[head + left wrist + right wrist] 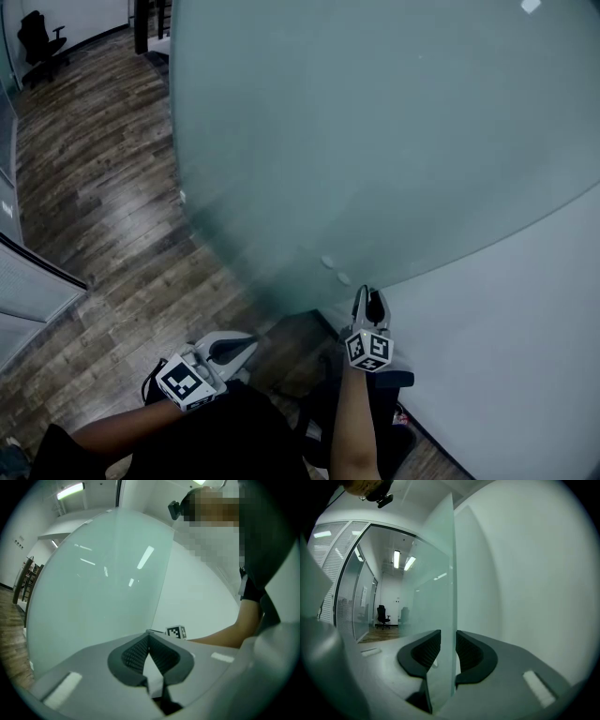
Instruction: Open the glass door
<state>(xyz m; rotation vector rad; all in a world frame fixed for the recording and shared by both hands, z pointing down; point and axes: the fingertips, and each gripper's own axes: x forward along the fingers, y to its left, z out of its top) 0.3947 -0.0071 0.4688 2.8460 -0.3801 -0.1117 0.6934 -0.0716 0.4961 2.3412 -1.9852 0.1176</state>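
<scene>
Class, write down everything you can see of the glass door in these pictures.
The glass door is one large frosted pane, pale green, with no frame visible and ceiling lights reflected on it. It stands upright over the wood floor, its free edge near the white wall. The right tongs are closed on that edge, one pad on each face. Nothing else is seen touching it.

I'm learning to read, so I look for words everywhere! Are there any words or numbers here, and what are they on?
No words or numbers can be read here.
Grey cubes with black-and-white square markers: patterns only, no letters.
Big frosted glass door: no text on it.
Pale sheet on the far glass wall: too small to read.
</scene>
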